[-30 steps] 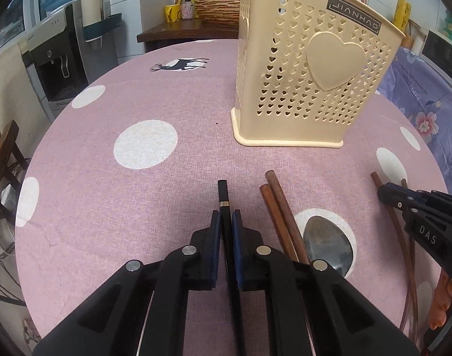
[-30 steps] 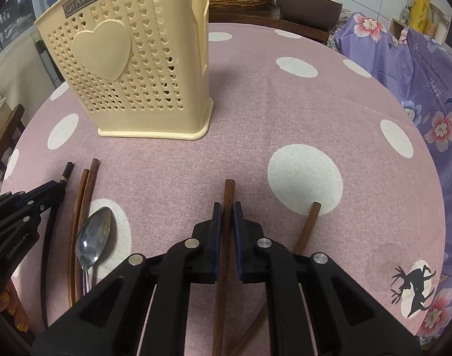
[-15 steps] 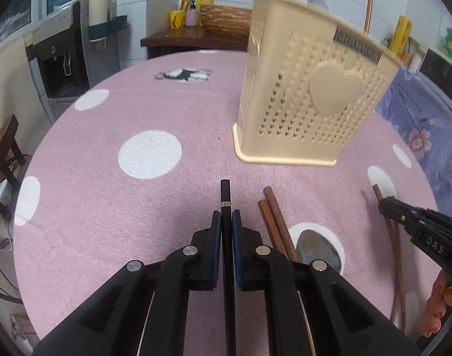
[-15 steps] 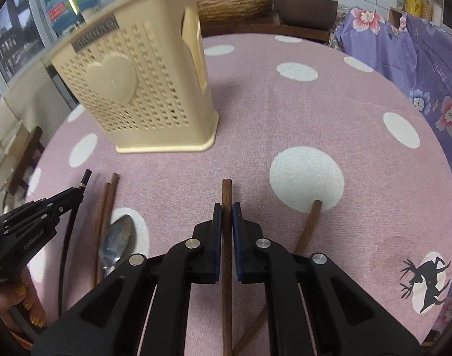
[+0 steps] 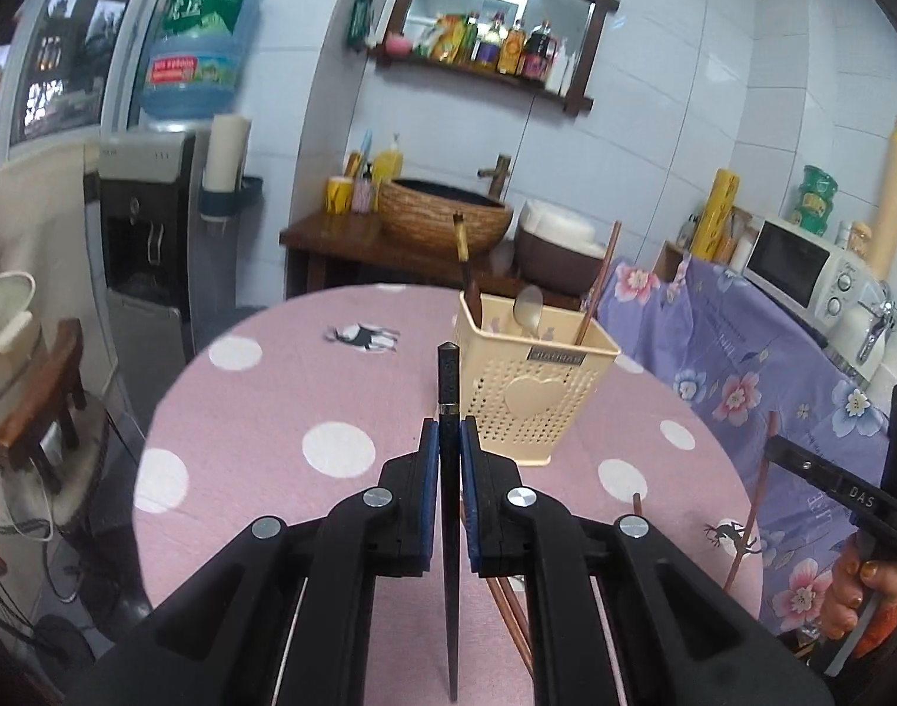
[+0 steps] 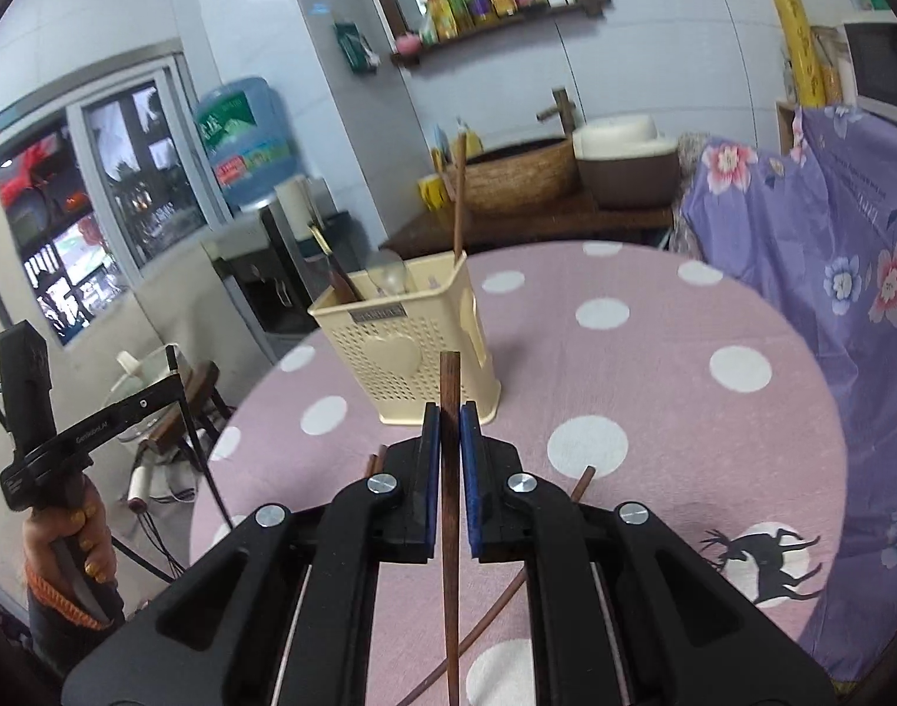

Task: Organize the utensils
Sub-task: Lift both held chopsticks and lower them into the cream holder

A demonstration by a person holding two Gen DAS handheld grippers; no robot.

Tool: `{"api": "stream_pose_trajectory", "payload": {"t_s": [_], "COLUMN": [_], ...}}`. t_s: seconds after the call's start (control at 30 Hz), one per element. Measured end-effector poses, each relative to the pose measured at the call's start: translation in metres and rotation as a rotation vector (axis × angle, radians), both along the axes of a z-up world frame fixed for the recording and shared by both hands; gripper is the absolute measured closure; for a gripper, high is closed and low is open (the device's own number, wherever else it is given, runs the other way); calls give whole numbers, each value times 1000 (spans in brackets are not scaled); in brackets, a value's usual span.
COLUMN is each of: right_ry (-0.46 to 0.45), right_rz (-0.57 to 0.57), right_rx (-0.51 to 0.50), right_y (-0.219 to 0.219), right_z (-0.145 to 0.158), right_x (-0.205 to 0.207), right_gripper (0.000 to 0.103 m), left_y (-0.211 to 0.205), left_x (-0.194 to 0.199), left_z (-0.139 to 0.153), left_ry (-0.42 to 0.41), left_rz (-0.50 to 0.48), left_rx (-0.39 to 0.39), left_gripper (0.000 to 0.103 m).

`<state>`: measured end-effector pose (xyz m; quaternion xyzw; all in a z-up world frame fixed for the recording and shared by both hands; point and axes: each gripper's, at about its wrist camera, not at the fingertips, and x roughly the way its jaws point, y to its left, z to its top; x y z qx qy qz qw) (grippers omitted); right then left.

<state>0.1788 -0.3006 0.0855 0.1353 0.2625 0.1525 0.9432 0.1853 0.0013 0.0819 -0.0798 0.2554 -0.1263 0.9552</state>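
Both chopsticks now lifted off table since a second ago: your left gripper point(image 5: 447, 441) clamped on black chopstick point(image 5: 448, 379), right gripper point(image 6: 447, 426) clamped on brown wooden chopstick point(image 6: 449, 379). Next, drop into holder. Perforated cream plastic holder point(image 5: 531, 394) stands ahead on pink dotted tablecloth point(image 5: 260, 400), already holding spoon point(image 5: 528, 306); slim tapered sticks remain below.

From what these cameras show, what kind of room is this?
Most likely a home kitchen or dining corner: a water dispenser, a microwave and a wall shelf of sauce bottles stand around a round table under a pink dotted cloth.
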Motion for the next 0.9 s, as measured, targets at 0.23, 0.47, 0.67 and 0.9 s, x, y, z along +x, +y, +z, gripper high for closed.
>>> {"api": "stream_pose_trajectory", "payload": {"t_s": [0.23,0.47,0.67,0.9], "right_ry": [-31,-56,-94,-201], "right_rz": [-10,9,24,-8], "right_rx": [2,-1,-5,-28], "right_y": [-6,-4,5,23], "right_z": [14,23,48,114], "right_x": [-23,-29,-14,36], "right_gripper": [95,95,95,95], "left_y": [-1,1,1,-13], "left_x": [-3,-6,8,46], "left_z": [0,7,29,98], "left_ry": [-15,-32,-56,-139], "left_rz": [0,-10,-37,-58], "left_rx": [-4,-6,-27,-70], "left_gripper": [94,94,94,94]}}
